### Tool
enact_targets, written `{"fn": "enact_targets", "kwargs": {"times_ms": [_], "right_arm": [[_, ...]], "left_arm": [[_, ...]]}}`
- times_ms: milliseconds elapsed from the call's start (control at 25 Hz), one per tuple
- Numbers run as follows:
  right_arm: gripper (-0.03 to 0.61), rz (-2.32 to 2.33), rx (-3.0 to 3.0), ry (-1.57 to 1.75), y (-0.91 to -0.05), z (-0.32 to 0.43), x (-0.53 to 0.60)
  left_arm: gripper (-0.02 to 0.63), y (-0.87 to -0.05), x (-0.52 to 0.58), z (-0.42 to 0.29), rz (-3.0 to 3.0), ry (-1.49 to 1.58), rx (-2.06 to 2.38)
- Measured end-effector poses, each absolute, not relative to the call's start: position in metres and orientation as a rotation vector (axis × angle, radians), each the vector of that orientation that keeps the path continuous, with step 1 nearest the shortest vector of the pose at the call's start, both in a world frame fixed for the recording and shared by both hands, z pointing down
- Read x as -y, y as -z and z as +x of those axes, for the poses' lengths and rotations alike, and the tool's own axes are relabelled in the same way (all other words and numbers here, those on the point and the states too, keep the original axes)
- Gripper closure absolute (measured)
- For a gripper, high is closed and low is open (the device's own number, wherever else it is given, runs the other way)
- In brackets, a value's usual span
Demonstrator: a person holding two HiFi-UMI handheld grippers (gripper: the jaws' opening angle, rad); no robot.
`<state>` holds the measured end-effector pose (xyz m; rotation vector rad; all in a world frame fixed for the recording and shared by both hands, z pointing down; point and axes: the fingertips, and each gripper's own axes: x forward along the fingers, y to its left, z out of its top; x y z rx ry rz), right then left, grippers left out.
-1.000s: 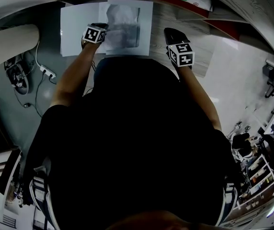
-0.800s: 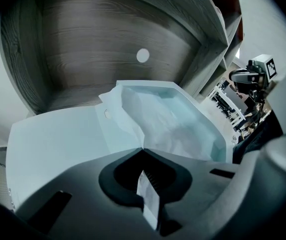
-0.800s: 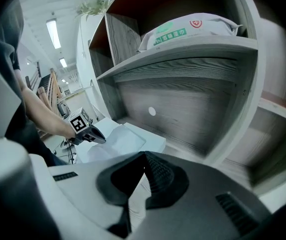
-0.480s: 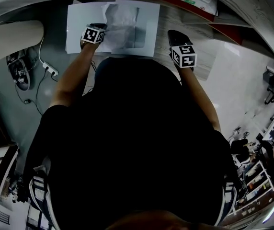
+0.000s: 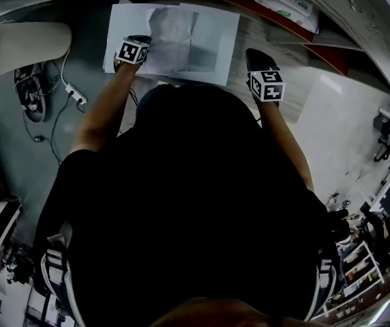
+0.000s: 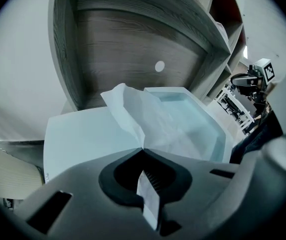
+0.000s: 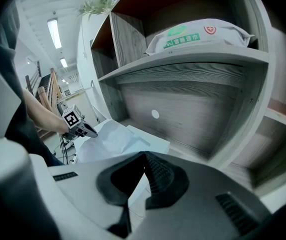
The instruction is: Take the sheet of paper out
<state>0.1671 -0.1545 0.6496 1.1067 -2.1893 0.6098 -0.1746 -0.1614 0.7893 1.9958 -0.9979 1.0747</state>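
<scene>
Your left gripper (image 6: 143, 150) is clamped on the crumpled sheet of paper (image 6: 183, 129), frame centre. Your right gripper (image 7: 144, 155) is closed and appears empty. A one-sided pull could tear the sheet at the pinch.

Grey wood-grain shelving (image 7: 183, 109); ceiling strip lights (image 7: 54, 33); pale glossy floor (image 5: 338, 128).

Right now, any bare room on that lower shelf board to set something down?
Yes: bare wood board right of the paper sheets, around the right gripper. Left side crowded: sheets cover it, left gripper pinching the crumpled sheet. Upper shelf holds a bag.
</scene>
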Motion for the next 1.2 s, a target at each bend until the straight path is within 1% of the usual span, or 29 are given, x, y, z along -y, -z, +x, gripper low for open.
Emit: {"fn": "enact_targets", "kwargs": {"times_ms": [640, 1200], "right_arm": [[0.566, 1.107, 2.207, -0.603, -0.644, 0.134, 0.148], [0.566, 1.120, 2.231, -0.575, -0.629, 0.100, 0.146]], "left_arm": [[0.592, -0.756, 0.153, -0.235, 2.003, -1.036, 1.106], [0.592, -0.721, 0.150, -0.257, 2.091, -0.960, 1.134]]}}
